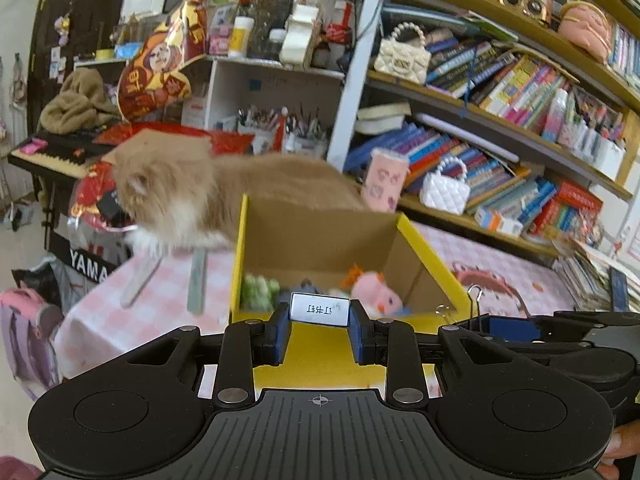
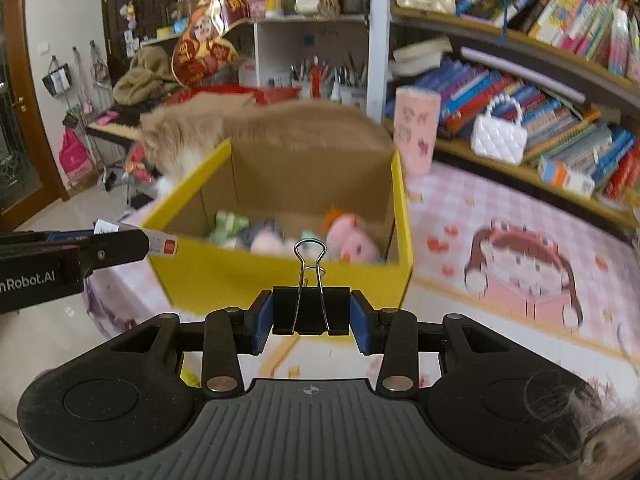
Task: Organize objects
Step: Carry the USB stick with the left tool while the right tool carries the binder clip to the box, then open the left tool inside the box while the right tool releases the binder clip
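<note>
Left gripper (image 1: 319, 334) jaws clamped on small white box (image 1: 319, 309), right gripper (image 2: 311, 327) jaws on binder clip (image 2: 311, 308), both just short of yellow box (image 2: 280, 276) near rim.

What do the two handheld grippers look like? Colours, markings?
Left gripper and right gripper match: black linkage arms with silver pivot pins, blue pads on the jaws, a ribbed grey base with a small crosshair mark. White "Robot.AI" lettering shows on the left gripper's side. No cables or sleeves visible.

Bright, even daylight fills the room, no hard shadows. Everything far is smeared with motion blur, the near black gripper bodies stay sharp, and shelves bow at the fisheye edges.
</note>
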A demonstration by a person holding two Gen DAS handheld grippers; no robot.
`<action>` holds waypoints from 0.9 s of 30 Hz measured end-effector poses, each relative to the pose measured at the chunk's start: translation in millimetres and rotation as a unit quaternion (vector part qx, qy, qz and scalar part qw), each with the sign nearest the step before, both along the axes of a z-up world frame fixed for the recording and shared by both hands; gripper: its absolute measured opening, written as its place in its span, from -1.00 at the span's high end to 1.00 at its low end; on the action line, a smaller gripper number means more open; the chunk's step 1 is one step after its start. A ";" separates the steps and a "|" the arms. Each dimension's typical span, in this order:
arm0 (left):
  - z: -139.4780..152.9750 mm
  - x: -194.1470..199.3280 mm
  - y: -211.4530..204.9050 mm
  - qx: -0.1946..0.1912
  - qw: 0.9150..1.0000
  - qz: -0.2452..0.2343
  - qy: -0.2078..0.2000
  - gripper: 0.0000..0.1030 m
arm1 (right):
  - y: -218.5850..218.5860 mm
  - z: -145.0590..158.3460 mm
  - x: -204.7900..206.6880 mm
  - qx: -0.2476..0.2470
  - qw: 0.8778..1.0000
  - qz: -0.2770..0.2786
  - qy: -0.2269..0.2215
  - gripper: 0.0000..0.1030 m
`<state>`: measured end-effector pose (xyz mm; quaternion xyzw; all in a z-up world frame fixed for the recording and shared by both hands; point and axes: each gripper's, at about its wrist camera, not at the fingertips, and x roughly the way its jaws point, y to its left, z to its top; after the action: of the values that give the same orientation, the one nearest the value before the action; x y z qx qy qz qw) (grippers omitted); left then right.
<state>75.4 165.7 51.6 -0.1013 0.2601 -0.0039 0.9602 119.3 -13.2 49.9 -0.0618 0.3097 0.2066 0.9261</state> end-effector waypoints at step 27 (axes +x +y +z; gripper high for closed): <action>-52.4 99.0 -26.3 0.062 0.994 0.041 0.079 0.39 | 30.3 -50.9 121.3 -0.086 0.994 0.073 0.015 0.23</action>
<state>174.4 139.4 -0.8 -0.0517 0.3303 0.0595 0.9406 240.6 17.0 -1.0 -0.1606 0.3345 0.2471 0.8951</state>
